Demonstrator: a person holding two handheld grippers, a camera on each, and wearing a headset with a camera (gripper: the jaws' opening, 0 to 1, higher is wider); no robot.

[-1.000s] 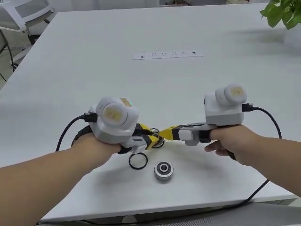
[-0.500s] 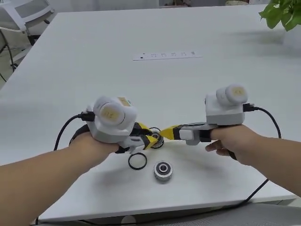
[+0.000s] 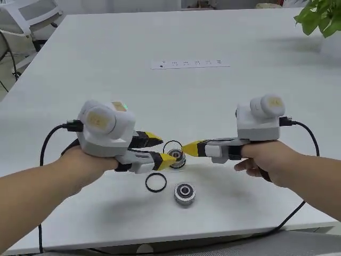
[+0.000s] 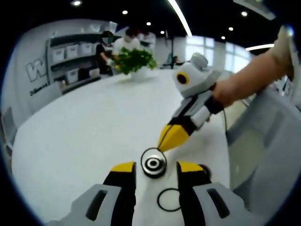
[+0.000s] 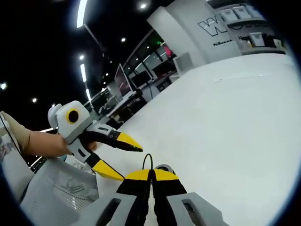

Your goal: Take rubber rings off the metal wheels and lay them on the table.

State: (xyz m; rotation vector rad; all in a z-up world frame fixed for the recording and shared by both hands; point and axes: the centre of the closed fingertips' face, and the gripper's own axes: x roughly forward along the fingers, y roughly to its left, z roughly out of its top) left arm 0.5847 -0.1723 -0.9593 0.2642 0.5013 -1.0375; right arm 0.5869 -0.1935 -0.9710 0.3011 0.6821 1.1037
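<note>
Left gripper [image 3: 161, 149]: jaws wide, straddling small metal wheel [image 3: 176, 157] on white table [image 3: 224, 106], not clamping it. Thin black rubber ring [image 3: 172, 142] half off the wheel, pinched in right gripper [image 3: 184, 149], jaws closed. Ring looks light and stretchy, wheel heavier and slick. Grip the band's edge.

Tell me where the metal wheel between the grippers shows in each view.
Head view: metal wheel lower centre, between the gripper tips.
Left gripper view: wheel low centre, between jaws of the open left gripper.
Right gripper view: wheel just above the shut right gripper.
Shared landmark: the right gripper, tip pinching the rubber ring.
</note>
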